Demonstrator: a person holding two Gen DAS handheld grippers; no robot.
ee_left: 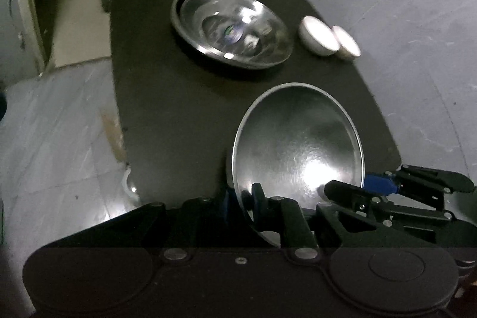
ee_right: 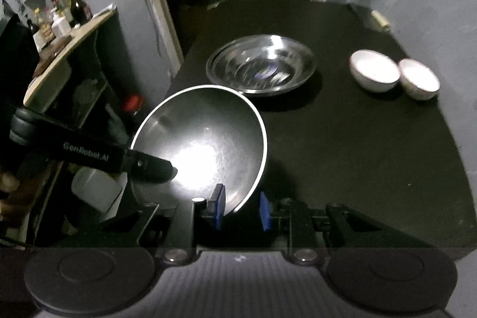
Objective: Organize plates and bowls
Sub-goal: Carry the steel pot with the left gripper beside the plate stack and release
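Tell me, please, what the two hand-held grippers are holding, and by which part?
Both hold one steel plate by its rim: the right hand-held gripper at one edge, the left hand-held gripper at the opposite edge.

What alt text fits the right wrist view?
Both grippers, right and left, clamp opposite rims of a tilted steel plate above a black table. Beyond sit a steel bowl and two small white bowls.

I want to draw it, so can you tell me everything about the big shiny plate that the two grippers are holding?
The plate is round, deep and made of shiny metal with a thin bright rim. A white light spot glows inside it. It is tilted above the black table. The left gripper and right gripper each pinch its rim from opposite sides with closed jaws. Nothing lies in it.
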